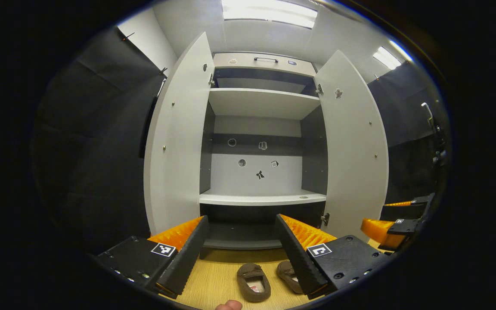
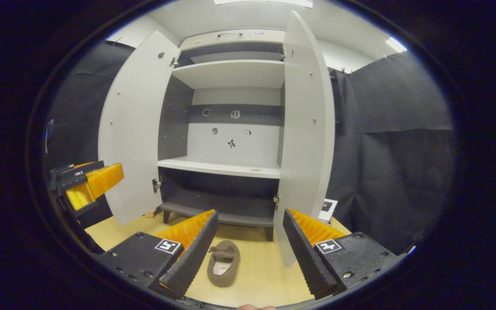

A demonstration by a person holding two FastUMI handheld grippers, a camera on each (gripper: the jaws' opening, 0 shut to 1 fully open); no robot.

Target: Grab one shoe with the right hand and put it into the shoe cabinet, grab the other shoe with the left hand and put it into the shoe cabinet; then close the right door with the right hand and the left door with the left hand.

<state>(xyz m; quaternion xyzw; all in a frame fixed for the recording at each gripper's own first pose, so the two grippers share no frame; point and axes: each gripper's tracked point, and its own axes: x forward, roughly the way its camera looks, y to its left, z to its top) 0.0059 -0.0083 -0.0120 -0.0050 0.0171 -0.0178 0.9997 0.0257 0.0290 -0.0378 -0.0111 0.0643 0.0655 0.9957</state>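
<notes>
Shoe cabinet (image 1: 258,103) straight ahead in the left gripper view, left door (image 1: 179,142) and right door (image 1: 353,146) both swung wide; pale shelves inside bare, small stickers on the back panel (image 1: 256,172). Left gripper (image 1: 243,252) held low over the wooden floor (image 1: 218,275), fingers spread apart, gripping nothing; two brown shoes side by side on the floor just below, near shoe (image 1: 253,282) seen between the fingers, far shoe (image 1: 289,275) partly behind the right-hand finger, both outside the cabinet and in front of its base. Right gripper (image 1: 396,228) at the right edge of that view, well apart from the shoes. In the right gripper view, right gripper (image 2: 246,249) also spread open and holding nothing; one shoe (image 2: 224,262) on the floor between its fingers, toe toward the cabinet (image 2: 230,73); left gripper (image 2: 88,183) at the left edge, beside the open left door (image 2: 131,125); right door (image 2: 306,129) edge-on near centre.
</notes>
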